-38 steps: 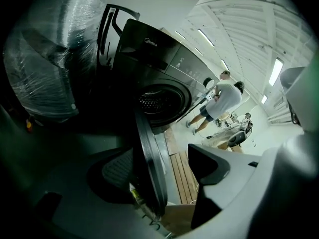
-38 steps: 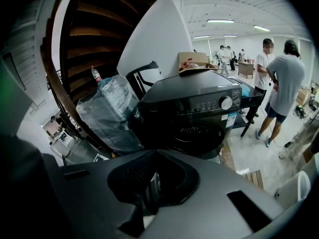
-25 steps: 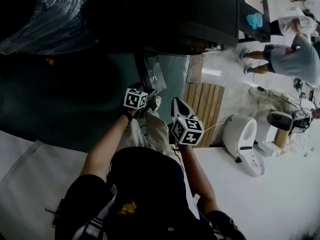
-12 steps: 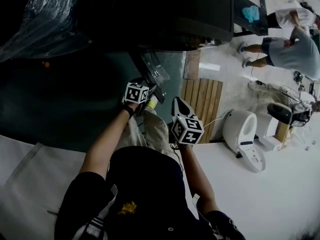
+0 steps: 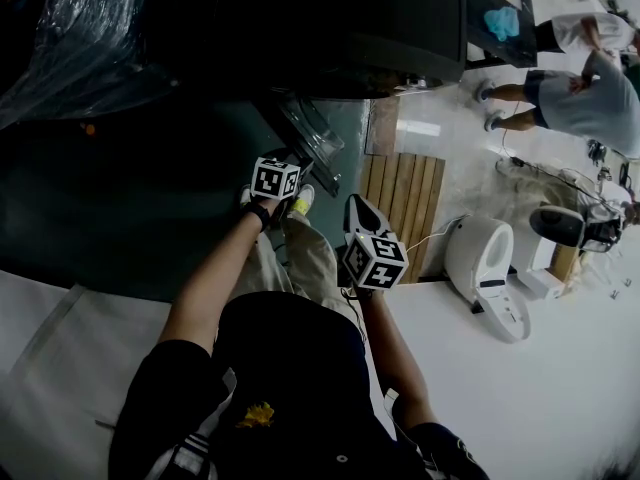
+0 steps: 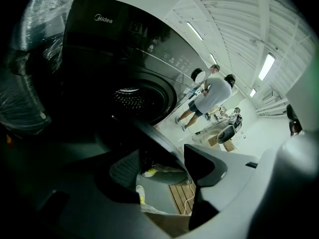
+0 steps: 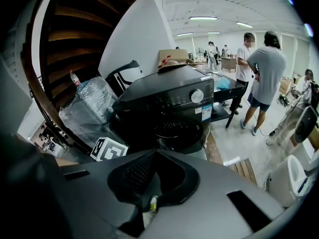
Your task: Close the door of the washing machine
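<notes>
The dark front-loading washing machine (image 5: 350,28) fills the top of the head view, its round door (image 5: 312,133) hanging open toward me. My left gripper (image 5: 292,160) is at the door's edge. In the left gripper view the dark door rim (image 6: 154,138) runs between the closing jaws of the left gripper (image 6: 162,156), with the drum opening (image 6: 132,99) behind; I see no pad pressing on the rim. My right gripper (image 5: 352,204) hovers lower right, apart from the door. In its own view the right gripper (image 7: 153,152) is shut on nothing, facing the machine (image 7: 169,98).
A wooden pallet (image 5: 405,203) lies on the floor right of the machine, with a white appliance (image 5: 485,268) and a fan (image 5: 560,223) beyond. Two people (image 5: 590,98) stand at the upper right beside a dark table (image 5: 505,23). A plastic-wrapped bundle (image 5: 90,38) sits left of the machine.
My left gripper has moved up the picture toward the machine, and the door's glass has shifted up and right with it. The right gripper has barely moved.
</notes>
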### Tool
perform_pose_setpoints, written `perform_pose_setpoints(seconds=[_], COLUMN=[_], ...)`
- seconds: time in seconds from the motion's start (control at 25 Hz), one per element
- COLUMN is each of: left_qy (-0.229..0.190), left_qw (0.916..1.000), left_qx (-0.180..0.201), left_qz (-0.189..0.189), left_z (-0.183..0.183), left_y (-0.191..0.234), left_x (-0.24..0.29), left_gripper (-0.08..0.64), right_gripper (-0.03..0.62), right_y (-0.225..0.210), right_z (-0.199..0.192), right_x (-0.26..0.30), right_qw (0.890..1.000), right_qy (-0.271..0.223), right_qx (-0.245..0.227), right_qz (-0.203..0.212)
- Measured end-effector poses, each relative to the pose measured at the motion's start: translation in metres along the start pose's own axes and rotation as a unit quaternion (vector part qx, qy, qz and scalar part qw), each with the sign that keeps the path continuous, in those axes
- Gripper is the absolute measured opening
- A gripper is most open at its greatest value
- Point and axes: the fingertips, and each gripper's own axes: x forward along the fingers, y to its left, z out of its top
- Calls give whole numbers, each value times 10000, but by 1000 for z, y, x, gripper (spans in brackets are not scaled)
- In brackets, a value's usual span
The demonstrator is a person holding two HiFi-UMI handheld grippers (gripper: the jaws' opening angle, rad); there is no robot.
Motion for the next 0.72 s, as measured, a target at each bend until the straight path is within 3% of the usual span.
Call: perform_pose_setpoints(seconds=[0.72], left_qy=[-352], left_qw=[9993], left_qx=[-133], left_qz=[-27], left_z=[47], left_y=[-14], left_x=[40], left_gripper=[265], right_gripper=[26], right_y=[-42], right_z=[9], right_x=[11], right_qw=[9999], right_qy=[79], right_qx=[80], right_qz=[-116])
